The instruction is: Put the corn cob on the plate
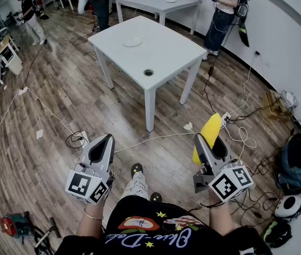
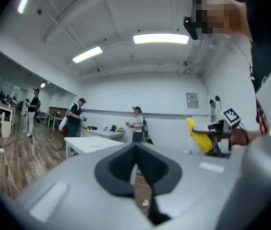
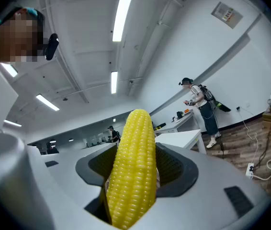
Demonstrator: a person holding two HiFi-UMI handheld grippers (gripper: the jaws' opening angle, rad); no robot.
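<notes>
The yellow corn cob (image 1: pixel 210 132) sticks up and forward out of my right gripper (image 1: pixel 211 143), which is shut on it at waist height over the wooden floor. In the right gripper view the corn cob (image 3: pixel 133 171) fills the gap between both dark pads. A small white plate (image 1: pixel 132 41) lies on the far part of the white table (image 1: pixel 166 52), well ahead of both grippers. My left gripper (image 1: pixel 105 141) is level beside the right one, its jaws together with nothing in them. The left gripper view shows the corn cob (image 2: pixel 200 137) off to the right.
The table has a round cable hole (image 1: pixel 148 73) near its front edge. White cables (image 1: pixel 156 138) trail over the floor between me and the table. Bags and gear (image 1: pixel 294 163) lie by the right wall. Several people stand around a second table (image 1: pixel 156 1) at the back.
</notes>
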